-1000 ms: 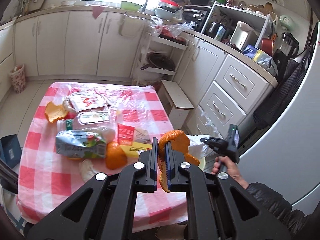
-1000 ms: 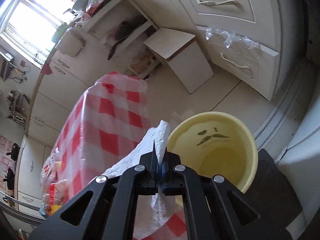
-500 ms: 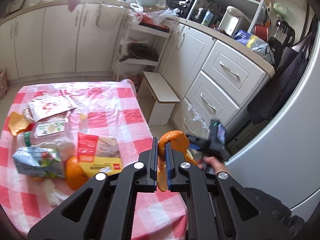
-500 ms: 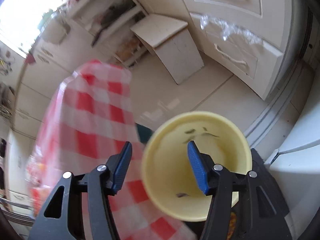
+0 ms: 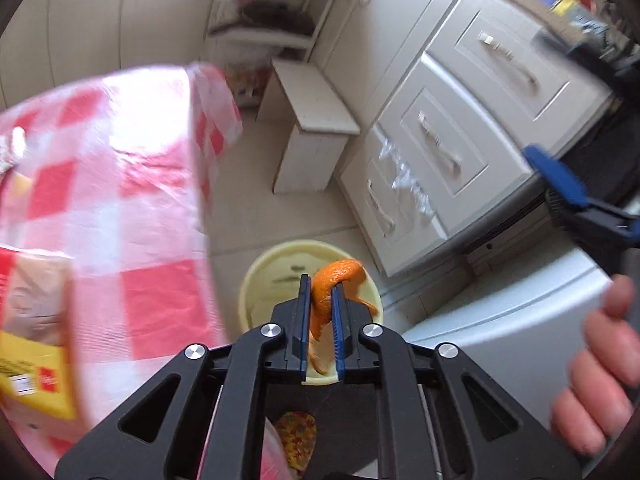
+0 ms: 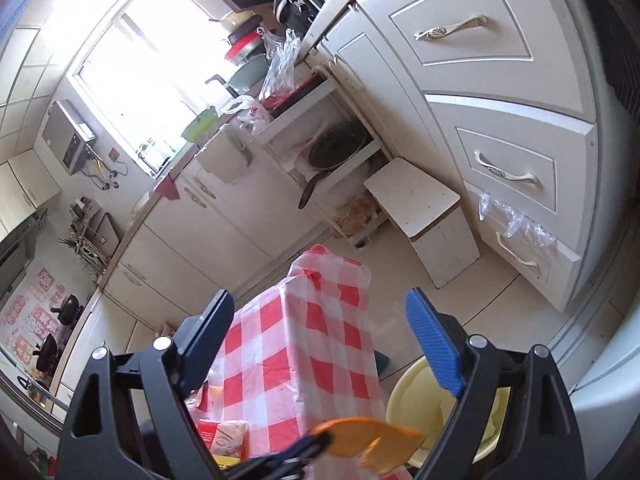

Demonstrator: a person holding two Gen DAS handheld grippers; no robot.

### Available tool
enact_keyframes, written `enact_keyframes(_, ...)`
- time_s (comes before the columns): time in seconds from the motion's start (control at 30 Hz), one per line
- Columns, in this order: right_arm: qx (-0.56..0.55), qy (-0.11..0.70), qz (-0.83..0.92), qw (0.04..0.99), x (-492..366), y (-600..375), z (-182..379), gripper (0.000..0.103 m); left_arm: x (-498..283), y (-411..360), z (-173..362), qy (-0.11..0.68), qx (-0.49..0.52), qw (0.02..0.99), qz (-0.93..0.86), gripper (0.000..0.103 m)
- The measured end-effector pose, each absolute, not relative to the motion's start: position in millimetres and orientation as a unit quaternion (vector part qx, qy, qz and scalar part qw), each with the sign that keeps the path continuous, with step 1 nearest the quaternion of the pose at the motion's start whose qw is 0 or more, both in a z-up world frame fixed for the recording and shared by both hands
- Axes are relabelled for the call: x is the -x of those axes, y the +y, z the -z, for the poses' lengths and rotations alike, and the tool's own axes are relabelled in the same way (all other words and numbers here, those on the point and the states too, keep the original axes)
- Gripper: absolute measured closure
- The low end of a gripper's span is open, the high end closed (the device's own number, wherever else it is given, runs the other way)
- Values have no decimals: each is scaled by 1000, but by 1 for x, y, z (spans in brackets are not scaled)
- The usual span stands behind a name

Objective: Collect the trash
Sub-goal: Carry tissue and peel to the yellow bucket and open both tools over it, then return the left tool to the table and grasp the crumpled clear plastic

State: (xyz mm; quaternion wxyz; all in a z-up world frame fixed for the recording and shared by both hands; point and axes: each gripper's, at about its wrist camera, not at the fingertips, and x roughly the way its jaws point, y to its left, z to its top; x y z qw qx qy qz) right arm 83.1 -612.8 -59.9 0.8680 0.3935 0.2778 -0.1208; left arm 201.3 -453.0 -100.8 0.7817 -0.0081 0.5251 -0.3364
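The left gripper [image 5: 321,284] has its fingers [image 5: 304,312] drawn close, pinching a curled piece of orange peel [image 5: 336,280] between the blue pads. The peel rises above the fingertips and arches over to the right, with a paler strip hanging down between the fingers. Directly beyond and below the fingertips stands the yellow bin [image 5: 276,276] on the floor, so the peel hangs over its open mouth. To the left of the fingers, the counter with its red-and-white checked cloth [image 5: 132,216] runs up the frame, blurred; a yellow and red package [image 5: 36,376] lies on it at the near left.

The right gripper [image 6: 320,320] has its fingers [image 6: 434,344] spread wide with nothing between them. Through the gap shows the far corner of the checked cloth [image 6: 320,320], and the bin's rim [image 6: 404,392] sits just under the right fingertip. Below the fingers, at the frame's bottom, the peel [image 6: 368,436] appears again, gripped by the left gripper's tips. Ahead of both grippers, a small white stool [image 6: 424,208] stands on the floor beside the white drawers [image 6: 512,172].

In the left wrist view the person's right hand [image 5: 600,380] shows at the right edge.
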Motion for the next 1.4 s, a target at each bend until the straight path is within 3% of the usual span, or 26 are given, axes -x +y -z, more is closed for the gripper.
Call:
enact_keyframes(0.07, -393, 276, 119, 869, -84, -615, 56, 19, -206, -468, 115, 547, 3, 771, 327, 85)
enact_keyframes(0.13, -393, 272, 117, 871, -86, -613, 51, 19, -205, -472, 117, 545, 1, 772, 326, 72)
enact_keyframes(0.27, -388, 264, 109, 876, -87, -606, 43, 19, -184, -450, 85, 493, 7, 799, 345, 53)
enact_keyframes(0.5, -377, 288, 64, 878, -106, -573, 43, 19, -149, -326, 47, 442, 36, 843, 304, 42)
enact_keyframes(0.63, -354, 325, 13, 877, -122, -533, 45, 19, -127, -215, 49, 434, 55, 875, 208, 38)
enact_keyframes(0.87, -290, 413, -82, 859, -151, -446, 63, 19, -138, -113, 76, 468, 89, 872, 113, 34)
enact_keyframes(1.27, -196, 504, -157, 826, -182, -360, 101, 19, -167, -121, 104, 477, 55, 872, 91, 33)
enact_keyframes(1.3, -188, 509, -156, 825, -184, -358, 102, 19, -168, -119, 105, 477, 54, 873, 89, 34)
enact_keyframes(1.4, -164, 527, -139, 822, -187, -352, 108, 19, -172, -113, 109, 477, 48, 873, 91, 55)
